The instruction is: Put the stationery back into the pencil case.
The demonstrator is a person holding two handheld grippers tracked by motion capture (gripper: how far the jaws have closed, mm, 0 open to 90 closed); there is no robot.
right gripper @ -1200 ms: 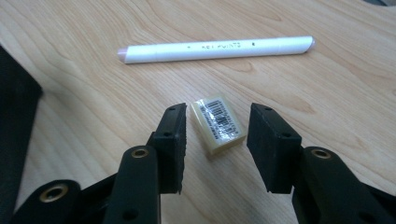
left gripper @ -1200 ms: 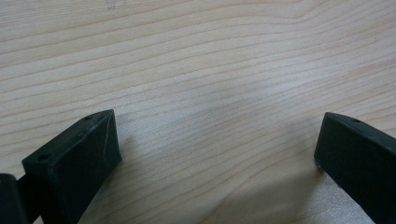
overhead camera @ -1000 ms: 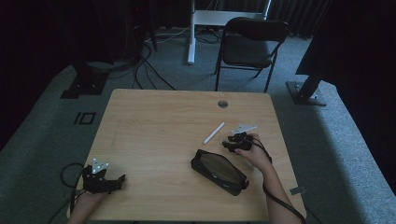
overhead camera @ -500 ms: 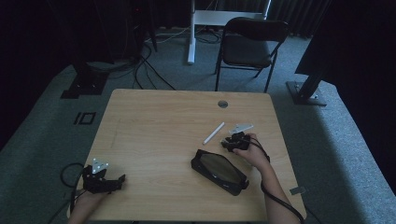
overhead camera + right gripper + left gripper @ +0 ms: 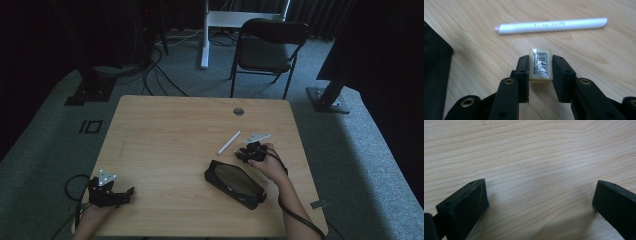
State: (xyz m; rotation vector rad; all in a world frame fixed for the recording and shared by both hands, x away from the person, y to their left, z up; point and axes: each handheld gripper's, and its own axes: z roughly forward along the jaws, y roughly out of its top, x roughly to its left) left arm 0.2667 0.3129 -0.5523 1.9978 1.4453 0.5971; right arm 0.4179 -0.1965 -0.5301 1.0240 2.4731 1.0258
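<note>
1. While the right tool (image 5: 540, 72) sits at the table's (image 5: 165, 130) right side, its jaws are clamped on a small eraser (image 5: 540, 64) with a barcode label; eraser is between the pads, low over the wood, can't tell if it's lifted off.
2. Key relation: the open black pencil case (image 5: 234, 183) lies just left of and nearer the person than the right tool, its long axis diagonal from upper left to lower right. The right hand (image 5: 270, 165) is right beside it; the left is well apart.
3. White pen (image 5: 550, 25) lies just beyond the eraser, crosswise to the jaws, not touching it.
4. Left tool (image 5: 107, 192) rests at the near left corner, jaws spread wide, nothing but bare wood between them.
5. Versus a second ago: right jaws have just been closing, now with the eraser between them; right tool sits about where it was. Left tool, pen and case unchanged.
6. Likely next: carry eraser over to the case.
</note>
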